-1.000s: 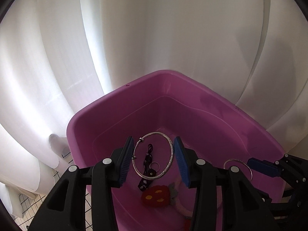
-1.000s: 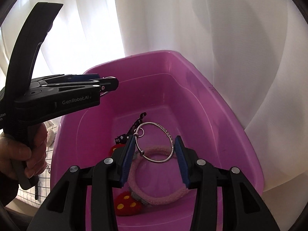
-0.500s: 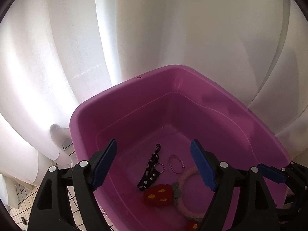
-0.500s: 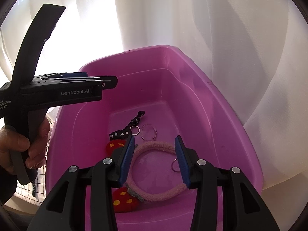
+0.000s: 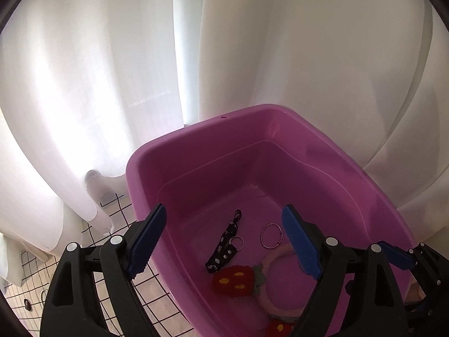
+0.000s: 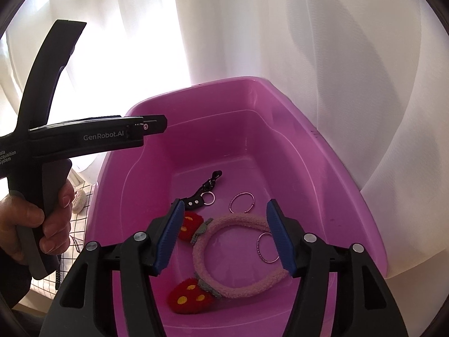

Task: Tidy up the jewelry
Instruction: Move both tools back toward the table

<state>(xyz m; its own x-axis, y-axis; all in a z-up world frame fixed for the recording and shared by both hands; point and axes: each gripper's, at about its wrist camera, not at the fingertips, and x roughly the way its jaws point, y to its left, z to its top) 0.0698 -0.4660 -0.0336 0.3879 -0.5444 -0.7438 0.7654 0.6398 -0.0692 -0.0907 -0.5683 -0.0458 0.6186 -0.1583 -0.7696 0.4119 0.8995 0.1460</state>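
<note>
Change: a second ago each gripper held one thin silver metal bangle between its blue pads; now both bangles lie on the floor of the pink plastic tub, and both pairs of jaws are empty.
First bangle: the thin silver metal bangle lies flat near the middle of the tub floor, just beside the key ring of the black strap.
Second bangle: the other silver bangle lies inside the curve of the headband; in the right wrist view its right side is hidden behind the right pad.
Headband: a pink fluffy fabric headband with two red strawberry-shaped plush pieces with yellow dots lies on the near part of the tub floor.
Strap: a black short strap with a metal clip and a small key ring lies left of the first bangle.
Right gripper: the right gripper hangs above the headband; its jaws are opening and nothing is between the pads.
Left gripper: the left gripper hangs over the left rim of the tub; its jaws are opening, wide apart, nothing held.
Hand: a person's hand grasps the black handle of the left gripper.
Around: white curtains hang behind the tub; a white cloth with a black grid lies under it.
</note>
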